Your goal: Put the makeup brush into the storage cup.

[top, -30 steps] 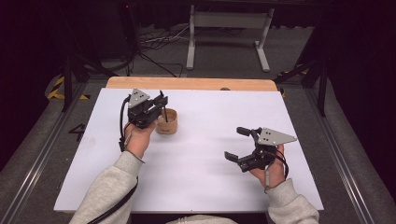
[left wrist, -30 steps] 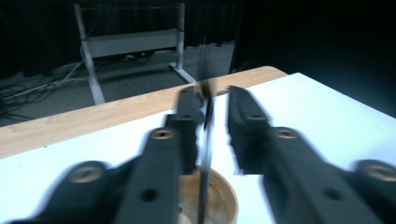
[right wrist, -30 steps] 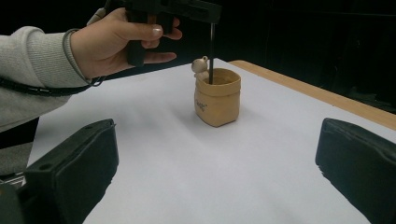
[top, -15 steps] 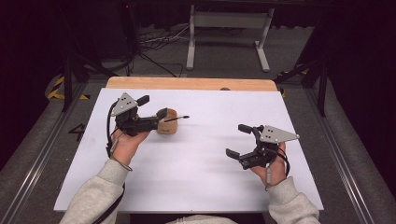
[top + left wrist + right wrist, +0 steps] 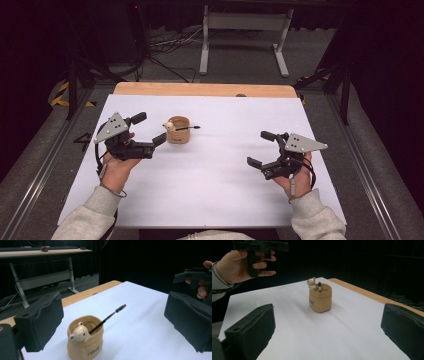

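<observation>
The left gripper (image 5: 150, 129) sits just left of the little tan bear pot (image 5: 178, 130), and its jaws have just been opening: they stand wide now, with nothing between the pads. In the left gripper view the pot (image 5: 85, 340) stands upright on the white table (image 5: 210, 190), just ahead of those spread jaws and touching neither. A mascara wand (image 5: 186, 128) leans in the pot, its black brush end poking out over the rim, up and away from the bear's head. Over on the right, the right gripper (image 5: 261, 149) hovers well apart from the pot, jaws wide and empty, pointing across the table at it (image 5: 320, 298).
</observation>
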